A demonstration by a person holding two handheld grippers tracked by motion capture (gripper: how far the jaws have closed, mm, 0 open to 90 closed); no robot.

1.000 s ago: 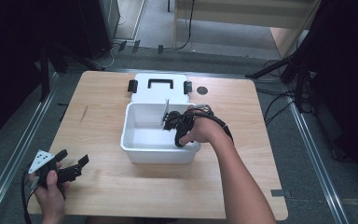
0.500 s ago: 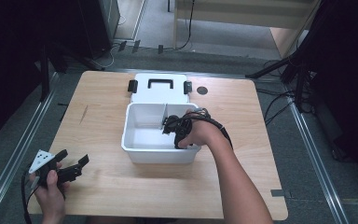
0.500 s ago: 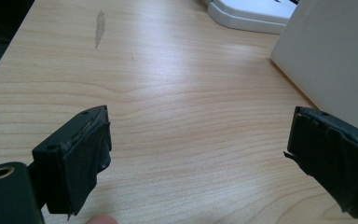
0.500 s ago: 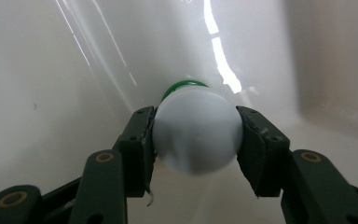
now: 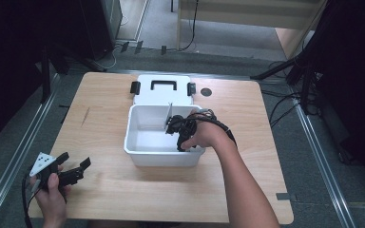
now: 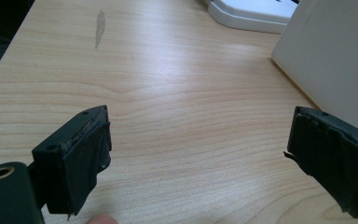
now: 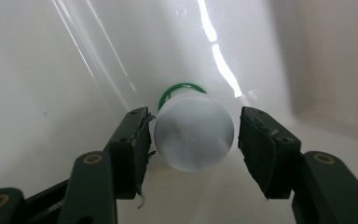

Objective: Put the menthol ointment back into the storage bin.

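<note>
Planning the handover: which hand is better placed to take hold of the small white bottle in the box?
Right. The right gripper has just opened its jaws around the bottle; the left gripper is outside the box.

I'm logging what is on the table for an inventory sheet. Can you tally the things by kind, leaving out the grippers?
White bin: 1
White lid with black handle: 1
Divider panel in the bin: 1
White bottle with green ring: 1
Small black disc: 1
Total: 5
</note>
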